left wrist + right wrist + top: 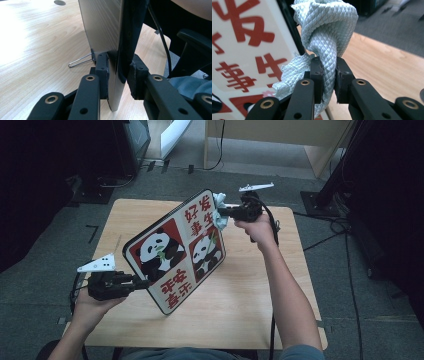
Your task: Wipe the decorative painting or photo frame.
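1. Left tool (142,282) is nearest, low at the bench's (240,310) left front; its jaws are clamped on the tray's (175,251) edge. In the left gripper view the pads (102,72) pinch the thin rim from both sides.
2. Tray is lifted, tilted on edge over the bench's middle, printed panda face toward the person, plain metal-looking back (102,25) away. Lowest corner sits close to the bench; contact unclear.
3. Tray handling, judged: stiff, flat, thin, probably light. Smooth glossy faces, so likely slippery in a rim pinch and prone to pivoting. Best hold is the raised rim, deep in the pads, as now.
4. A wire loop (80,61) lies on the bench just behind the tray, near the left pads.
5. Right tool (223,211) is farther off at the tray's top corner, clenched on a cloth (327,37).
6. Cloth is pale blue-grey, waffle weave, bunched and twisted; it touches the tray's upper edge by the red characters.
7. Cloth handling, judged: soft, light, floppy, grippy weave, nothing fragile. Hold the thick bunch mid-wad so a pad of fabric sticks out past the jaws for wiping.
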Motion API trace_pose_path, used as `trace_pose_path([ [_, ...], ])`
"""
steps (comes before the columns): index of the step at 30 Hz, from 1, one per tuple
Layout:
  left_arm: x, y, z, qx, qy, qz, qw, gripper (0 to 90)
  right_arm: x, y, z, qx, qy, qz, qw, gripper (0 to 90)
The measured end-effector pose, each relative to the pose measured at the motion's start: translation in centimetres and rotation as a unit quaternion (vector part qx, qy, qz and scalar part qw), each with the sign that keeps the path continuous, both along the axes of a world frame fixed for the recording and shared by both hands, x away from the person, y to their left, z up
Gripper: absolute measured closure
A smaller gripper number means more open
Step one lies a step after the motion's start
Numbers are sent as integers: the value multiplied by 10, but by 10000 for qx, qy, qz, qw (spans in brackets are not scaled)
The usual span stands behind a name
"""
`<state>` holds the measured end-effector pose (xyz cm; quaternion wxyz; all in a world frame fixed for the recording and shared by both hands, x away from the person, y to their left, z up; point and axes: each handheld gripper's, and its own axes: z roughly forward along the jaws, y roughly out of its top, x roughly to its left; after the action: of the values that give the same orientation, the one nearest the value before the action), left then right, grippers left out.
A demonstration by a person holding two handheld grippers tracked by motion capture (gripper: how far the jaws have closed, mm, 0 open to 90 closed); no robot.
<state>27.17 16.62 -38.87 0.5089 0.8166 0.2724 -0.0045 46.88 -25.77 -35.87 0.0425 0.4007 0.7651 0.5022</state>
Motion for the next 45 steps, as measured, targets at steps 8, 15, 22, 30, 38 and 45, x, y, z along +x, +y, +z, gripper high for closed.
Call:
trace_pose_path([
  [8, 1, 0, 0, -2, -1, -12, 10000, 738, -2, -3, -9, 28, 145, -30, 9999, 795],
  [15, 0, 1, 0, -3, -7, -22, 10000, 737, -3, -5, -13, 83, 205, -41, 9997, 795],
  [22, 1, 1, 0, -13, -3, -29, 10000, 737, -6, -7, -22, 110, 196, -83, 9997, 794],
  [30, 1, 1, 0, -20, -2, -43, 10000, 736, -6, -8, -29, 12, 314, -71, 9995, 792],
  [38, 1, 1, -1, -40, -5, -32, 10000, 736, -10, -10, -38, 48, 232, -108, 9997, 792],
  [45, 1, 1, -1, -44, -9, -28, 10000, 736, -13, -10, -44, -71, 246, -117, 9996, 792],
])
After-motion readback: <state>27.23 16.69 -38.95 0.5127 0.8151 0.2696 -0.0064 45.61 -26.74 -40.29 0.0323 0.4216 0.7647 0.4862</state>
